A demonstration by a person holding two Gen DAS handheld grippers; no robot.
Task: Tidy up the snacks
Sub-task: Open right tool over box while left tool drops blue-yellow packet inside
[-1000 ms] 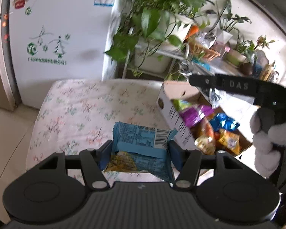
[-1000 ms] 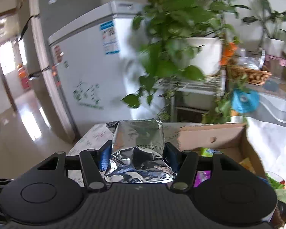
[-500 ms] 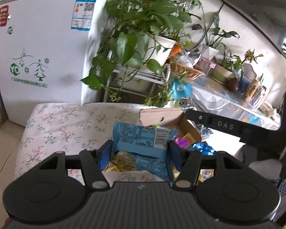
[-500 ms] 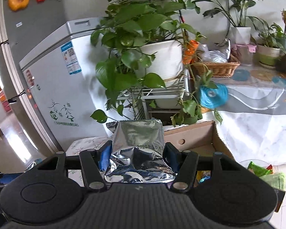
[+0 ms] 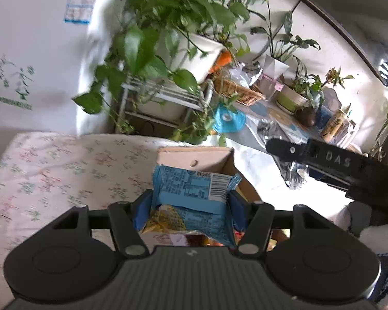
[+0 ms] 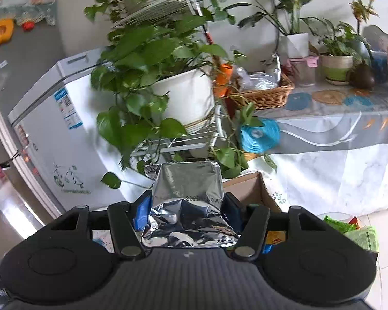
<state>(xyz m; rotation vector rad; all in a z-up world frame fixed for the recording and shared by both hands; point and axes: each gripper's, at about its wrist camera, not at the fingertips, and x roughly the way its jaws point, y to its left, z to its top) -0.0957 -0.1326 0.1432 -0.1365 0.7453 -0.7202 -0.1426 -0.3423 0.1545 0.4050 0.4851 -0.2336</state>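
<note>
Clamping a blue snack packet (image 5: 191, 193) between both pads of the left gripper (image 5: 190, 206), barcode end pointing forward, yellow print nearer the wrist. Hanging just in front of and above the open cardboard box (image 5: 196, 156) on the floral tablecloth (image 5: 51, 175). Pinching a crinkled silver foil bag (image 6: 186, 201) in the right gripper (image 6: 185, 210), squeezed at its lower half, flat sealed top standing up past the fingertips, box corner (image 6: 248, 188) just behind and to the right. Seen from the left wrist as well: right gripper's black finger (image 5: 318, 155) reaching in from the right, foil (image 5: 292, 173) beneath it, over the white cloth beyond the box.

Compared with a second ago: same grip on both packets, no change in jaw spacing. Box then lying to the right of the blue packet with its colourful contents showing, now directly behind the packet, contents mostly hidden. Right wrist view rolled, fridge (image 6: 64, 134) pushed left, long table with potted plants (image 6: 336, 64) and wicker basket (image 6: 266, 95) now filling the right.
</note>
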